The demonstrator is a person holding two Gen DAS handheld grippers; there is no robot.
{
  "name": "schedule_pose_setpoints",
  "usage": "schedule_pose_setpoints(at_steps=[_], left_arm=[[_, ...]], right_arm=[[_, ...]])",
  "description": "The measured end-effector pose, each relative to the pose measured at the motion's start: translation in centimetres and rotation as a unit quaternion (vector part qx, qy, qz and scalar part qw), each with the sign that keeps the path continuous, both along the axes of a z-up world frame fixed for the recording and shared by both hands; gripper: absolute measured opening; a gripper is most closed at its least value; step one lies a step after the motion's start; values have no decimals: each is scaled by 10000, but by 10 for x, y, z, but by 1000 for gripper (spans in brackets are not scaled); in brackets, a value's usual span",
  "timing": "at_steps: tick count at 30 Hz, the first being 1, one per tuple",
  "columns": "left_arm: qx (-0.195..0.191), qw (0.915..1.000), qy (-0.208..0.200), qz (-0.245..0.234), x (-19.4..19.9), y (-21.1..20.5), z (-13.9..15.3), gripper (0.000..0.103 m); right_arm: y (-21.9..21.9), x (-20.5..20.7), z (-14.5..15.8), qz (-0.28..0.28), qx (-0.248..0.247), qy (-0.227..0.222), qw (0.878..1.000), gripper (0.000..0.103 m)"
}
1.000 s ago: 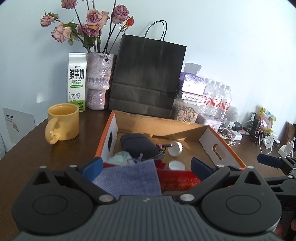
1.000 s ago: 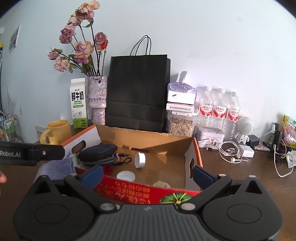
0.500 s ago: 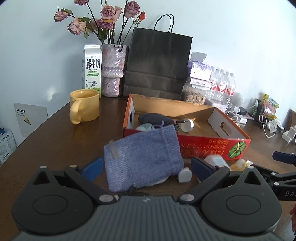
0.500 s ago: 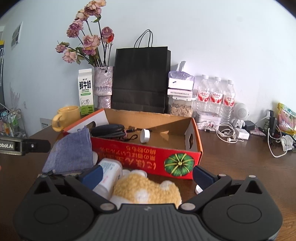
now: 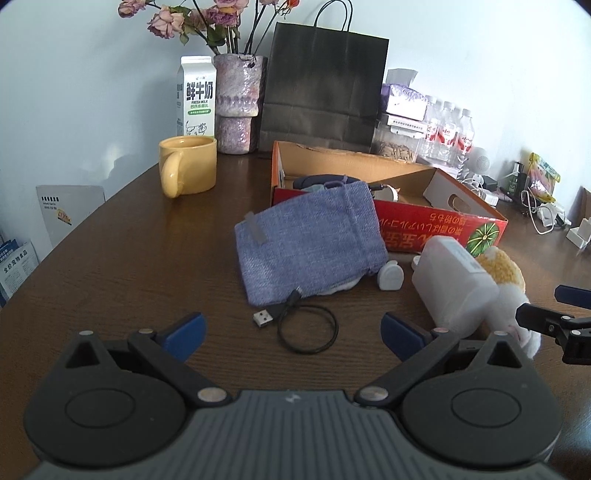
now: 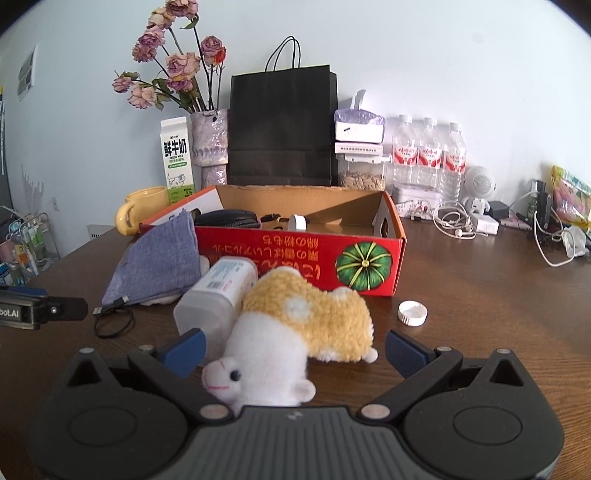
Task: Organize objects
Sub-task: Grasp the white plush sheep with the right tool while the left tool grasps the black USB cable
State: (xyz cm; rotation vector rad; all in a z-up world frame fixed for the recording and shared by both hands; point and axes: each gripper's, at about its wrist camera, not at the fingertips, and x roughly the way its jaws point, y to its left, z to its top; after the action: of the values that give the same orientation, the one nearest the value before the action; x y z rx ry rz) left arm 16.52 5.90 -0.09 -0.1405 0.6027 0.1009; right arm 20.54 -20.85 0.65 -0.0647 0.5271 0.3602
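Where writing is legible, the carton (image 5: 195, 96) at upper left reads "FRESH MILK". At frame centre, the pouch (image 5: 308, 242) leans on the red box (image 5: 443, 225); a cable (image 5: 299, 325) lies below. Left gripper (image 5: 291, 328): fingers apart, empty. Right gripper (image 6: 293, 345): fingers apart, flanking the plush (image 6: 295, 332), beside the bottle (image 6: 218, 291).

We see the blue pouch (image 5: 308, 243) hiding the USB cable's (image 5: 291, 317) far end; flowers (image 5: 207, 18) cropped at top.
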Motion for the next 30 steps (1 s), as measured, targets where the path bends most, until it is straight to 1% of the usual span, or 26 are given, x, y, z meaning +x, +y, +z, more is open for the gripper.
schedule_pose_setpoints(at_steps=[12,17,19,22,24,27,29,30], left_arm=[[-78,9999,78,75,-2,7,-6,103],[-101,9998,125,88,-1,8,-9,103],[-105,9998,135,84,0,8,-9,103],[-104,9998,147,74,0,7,-10,103],[-101,9998,157,66,1,7,-10,103],[-93,9998,176,80,1,7,-11,103],[-88,9998,178,85,2,6,-11,103],[-86,9998,182,87,2,7,-11,103]], right_arm=[[-5,28,-15,-145,356,537,9978,102],[-5,35,-20,-182,217,623,9977,98],[-5,37,-22,-191,135,640,9977,92],[-6,42,-24,-66,146,672,9976,86],[-6,45,-25,40,196,697,9974,84],[-3,51,-25,197,251,708,9970,74],[-2,55,-27,239,237,741,9967,71],[-1,57,-28,257,250,763,9964,66]])
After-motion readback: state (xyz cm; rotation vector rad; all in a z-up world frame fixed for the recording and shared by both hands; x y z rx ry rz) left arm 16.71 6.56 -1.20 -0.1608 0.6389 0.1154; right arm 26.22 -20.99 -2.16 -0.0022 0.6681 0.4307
